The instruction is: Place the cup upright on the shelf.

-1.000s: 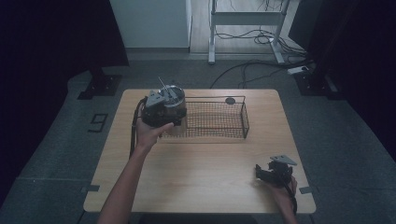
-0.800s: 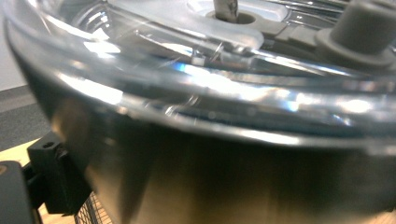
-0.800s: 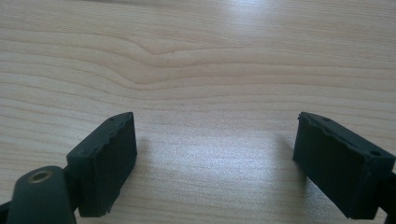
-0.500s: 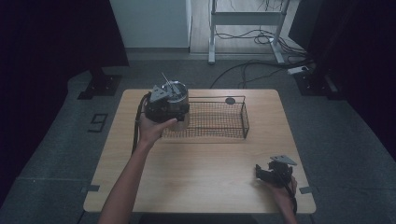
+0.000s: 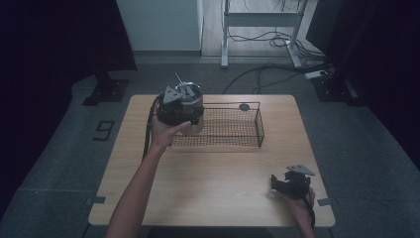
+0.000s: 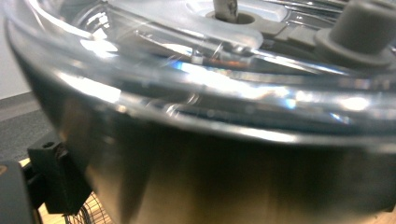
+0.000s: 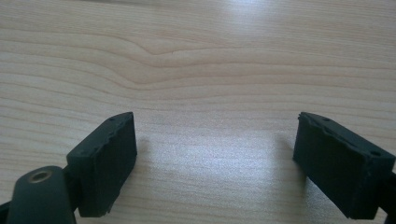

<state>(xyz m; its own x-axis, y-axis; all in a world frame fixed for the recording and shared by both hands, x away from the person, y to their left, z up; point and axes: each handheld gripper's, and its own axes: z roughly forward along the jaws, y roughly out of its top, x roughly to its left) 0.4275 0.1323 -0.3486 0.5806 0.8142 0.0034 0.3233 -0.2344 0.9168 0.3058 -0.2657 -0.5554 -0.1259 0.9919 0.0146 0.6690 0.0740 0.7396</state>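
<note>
A pale wooden table stands on grey carpeted floor in a dim room, dark curtains to either side and a metal frame with trailing cables behind it. Toward the far edge of the table sits a black wire basket, with a small dark round disc lying on the wood just beyond its back rim. At the basket's left end, the left gripper holds a shiny metal pot with a clear lid, jaws spread wide around the pot's body; in the left gripper view the steel wall and the lid's grey knob crowd the lens, with a corner of the basket mesh below. Whether the pot rests in the basket or hangs just above it cannot be told. The right gripper lies well apart at the near right corner, its jaws parted over bare wood.
</note>
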